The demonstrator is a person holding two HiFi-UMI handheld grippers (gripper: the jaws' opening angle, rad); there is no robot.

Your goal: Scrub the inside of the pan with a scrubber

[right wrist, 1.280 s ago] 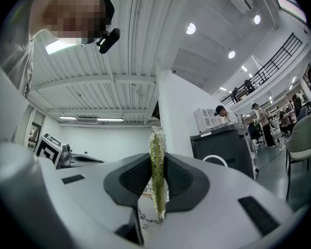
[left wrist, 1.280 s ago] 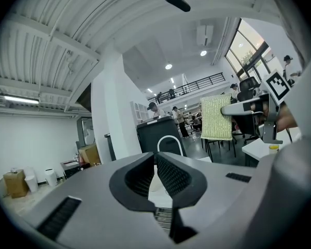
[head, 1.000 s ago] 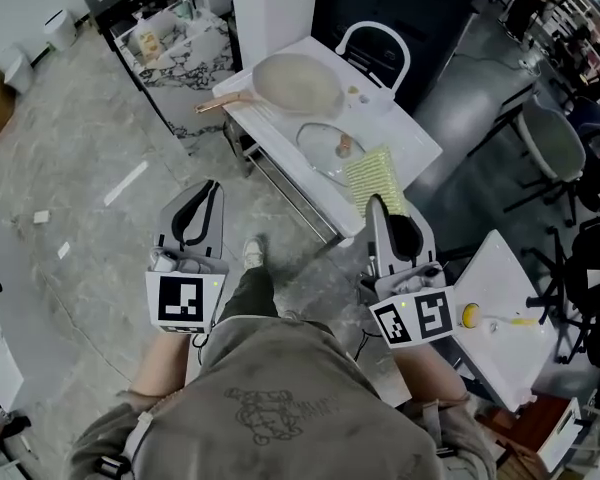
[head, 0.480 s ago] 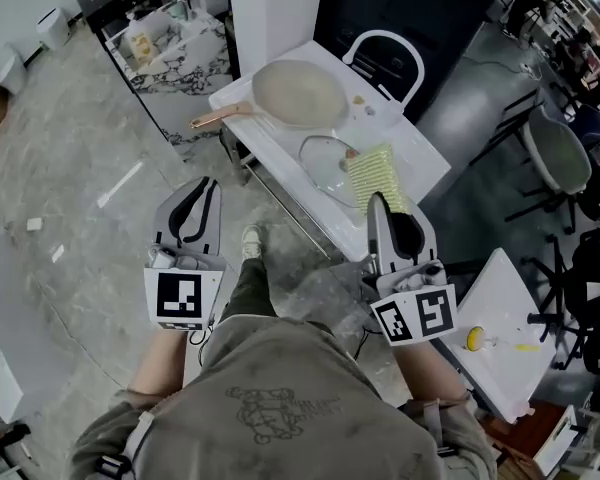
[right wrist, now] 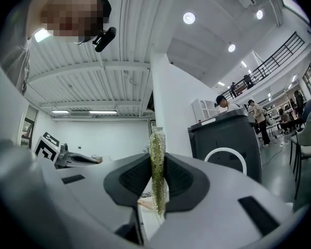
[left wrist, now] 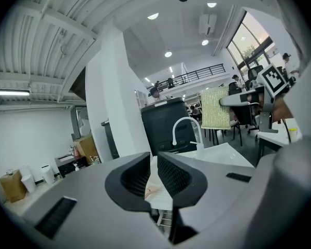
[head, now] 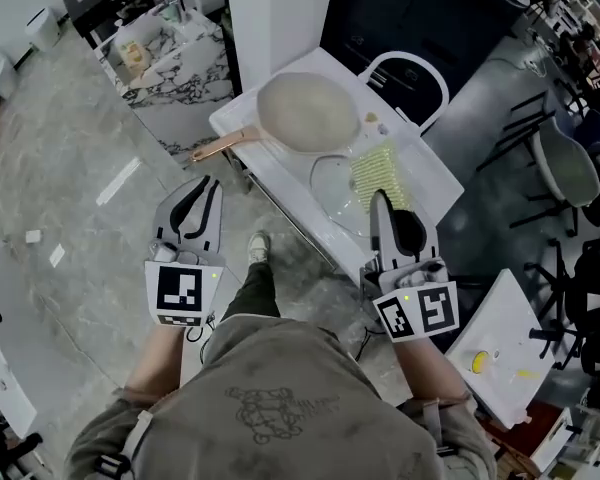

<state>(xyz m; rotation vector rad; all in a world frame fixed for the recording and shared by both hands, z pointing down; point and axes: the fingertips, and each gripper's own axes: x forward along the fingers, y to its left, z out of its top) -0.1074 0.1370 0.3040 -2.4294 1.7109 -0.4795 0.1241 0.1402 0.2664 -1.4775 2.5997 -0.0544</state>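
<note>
Step in hand: approach; scrubbing not yet begun. Pan (head: 308, 113) is seen on the counter (head: 427, 168) toward its far left end, open side up, handle (head: 215, 148) jutting past the left edge.

R hand-held gripper (head: 381, 201) is clamped on the scrubber (head: 376, 171), a yellow-green pad held edge-on and poking past the tips. It sits above the counter's near edge, by the glass lid (head: 330, 183); no contact w/ pan.

L hand-held gripper (head: 202, 193) is closed to a sliver, nothing held, off the counter's left side, over the floor.

Next move, as judged: pad to be carried over the rim & laid flat on the pan's inside. Handle prob. to be steadied w/ L first, which needs its jaws opened.
</note>
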